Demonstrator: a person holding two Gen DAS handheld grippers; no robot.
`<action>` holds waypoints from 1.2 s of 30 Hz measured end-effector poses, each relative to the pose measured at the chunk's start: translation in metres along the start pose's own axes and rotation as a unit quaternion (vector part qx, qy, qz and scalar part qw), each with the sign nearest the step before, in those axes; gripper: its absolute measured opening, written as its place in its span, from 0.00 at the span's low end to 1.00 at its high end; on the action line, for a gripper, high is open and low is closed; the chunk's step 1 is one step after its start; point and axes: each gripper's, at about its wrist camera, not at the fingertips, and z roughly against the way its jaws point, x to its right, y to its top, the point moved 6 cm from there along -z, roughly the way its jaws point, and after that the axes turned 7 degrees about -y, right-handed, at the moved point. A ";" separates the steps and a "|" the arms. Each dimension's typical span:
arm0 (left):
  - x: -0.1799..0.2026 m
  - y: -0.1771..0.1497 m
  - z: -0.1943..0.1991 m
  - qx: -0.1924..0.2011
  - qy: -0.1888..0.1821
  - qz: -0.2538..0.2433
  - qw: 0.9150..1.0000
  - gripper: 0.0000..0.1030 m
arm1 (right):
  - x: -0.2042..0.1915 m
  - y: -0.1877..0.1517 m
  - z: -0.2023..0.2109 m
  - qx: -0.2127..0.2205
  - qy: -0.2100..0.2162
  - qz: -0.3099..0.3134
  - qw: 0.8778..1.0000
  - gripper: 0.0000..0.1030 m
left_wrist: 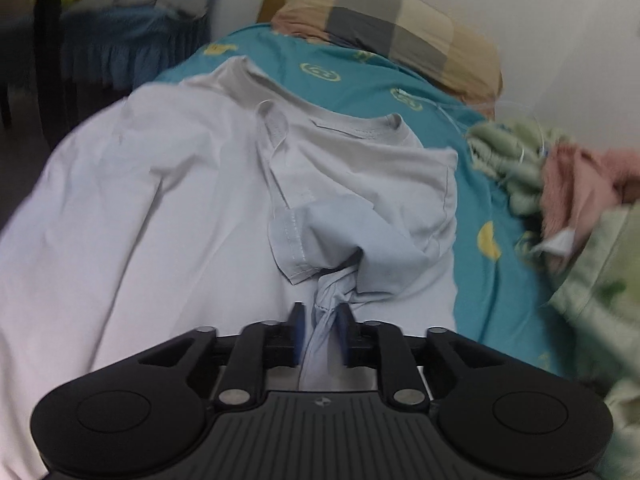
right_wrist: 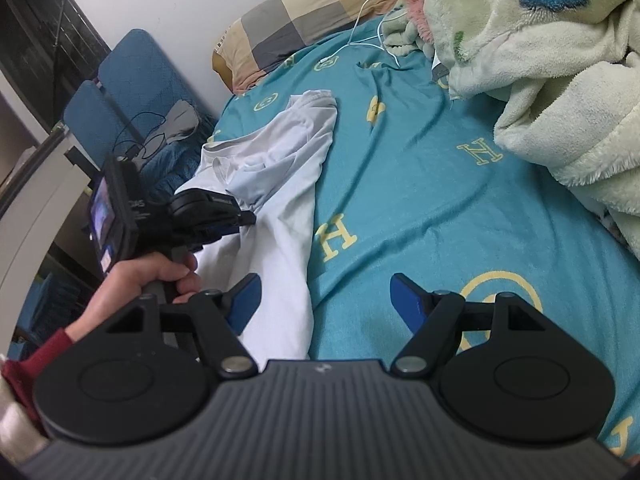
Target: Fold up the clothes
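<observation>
Fabric bunches between our left tongs [left_wrist: 320,316] — a twisted fold of the pale shirt [left_wrist: 160,200], pinched between the blue pads. We see the shirt spread over the teal bed [right_wrist: 420,200], its collar toward twelve o'clock, near the checked pillow [left_wrist: 384,16]. Our right tongs [right_wrist: 324,300] stand wide and hold nothing, over the shirt's edge. At three o'clock lies a green blanket [right_wrist: 540,80].
</observation>
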 end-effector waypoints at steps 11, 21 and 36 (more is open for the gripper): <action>-0.052 0.017 -0.007 0.020 -0.119 0.274 0.954 0.65 | -0.006 -0.004 -0.006 -0.010 -0.001 0.009 1.000 0.72; -0.061 0.013 0.000 0.087 -0.119 0.338 0.930 0.44 | -0.004 -0.007 -0.014 -0.023 -0.002 0.002 1.000 0.72; -0.071 -0.006 -0.016 0.070 -0.095 0.433 0.894 0.11 | -0.006 -0.008 -0.018 -0.031 0.005 0.003 1.000 0.72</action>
